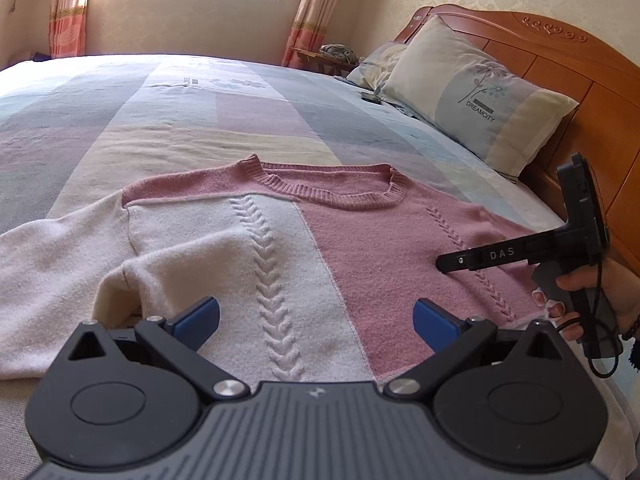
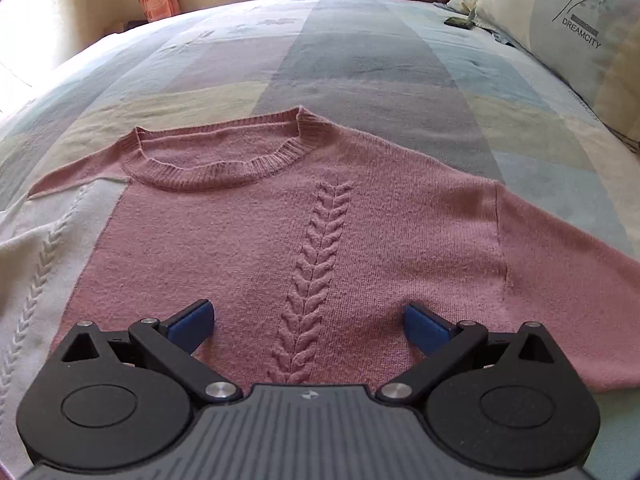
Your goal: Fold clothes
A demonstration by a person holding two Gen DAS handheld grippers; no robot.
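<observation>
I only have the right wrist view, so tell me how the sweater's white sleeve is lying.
Observer: The white sleeve lies spread leftward on the bed, humped into a fold near the left gripper.
Operator: Is that gripper holding anything?
Observer: No, it is open over the sweater, on its white half, gripping nothing.
Operator: What else am I missing?
Observer: A hand holds the right gripper by its handle, its tip low over the pink half.

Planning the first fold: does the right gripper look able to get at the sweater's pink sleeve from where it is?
Probably yes. The right gripper is open and empty above the sweater, and the pink sleeve lies flat just to its right with nothing on it.
</observation>
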